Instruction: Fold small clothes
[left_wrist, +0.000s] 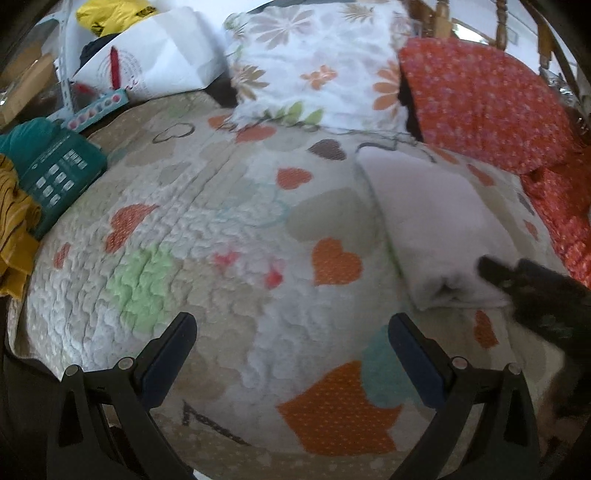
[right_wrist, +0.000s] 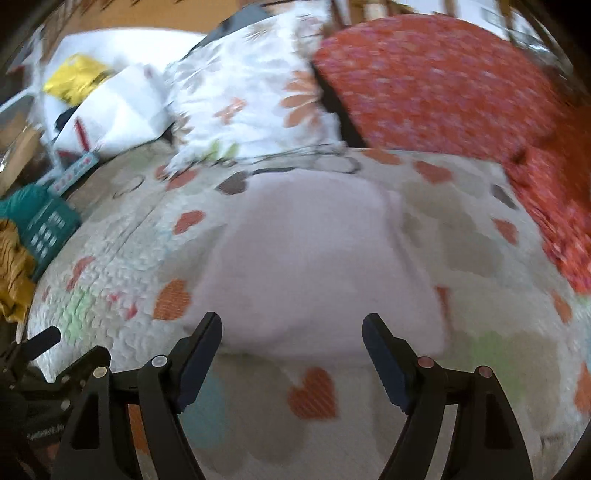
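Observation:
A pale pink folded garment (left_wrist: 436, 229) lies on the heart-patterned quilt (left_wrist: 221, 229), right of centre in the left wrist view. In the right wrist view the garment (right_wrist: 314, 266) fills the middle, just ahead of my fingers. My left gripper (left_wrist: 291, 332) is open and empty above bare quilt, left of the garment. My right gripper (right_wrist: 291, 332) is open and empty, its tips at the garment's near folded edge. The right gripper also shows as a dark shape (left_wrist: 535, 291) at the garment's near right corner. The right wrist view is blurred.
A floral pillow (left_wrist: 314, 62) and a red patterned pillow (left_wrist: 480, 96) lie at the head of the bed. A teal garment (left_wrist: 55, 166) and a mustard striped one (left_wrist: 14, 221) lie at the left edge. White bags (left_wrist: 147, 62) stand behind them.

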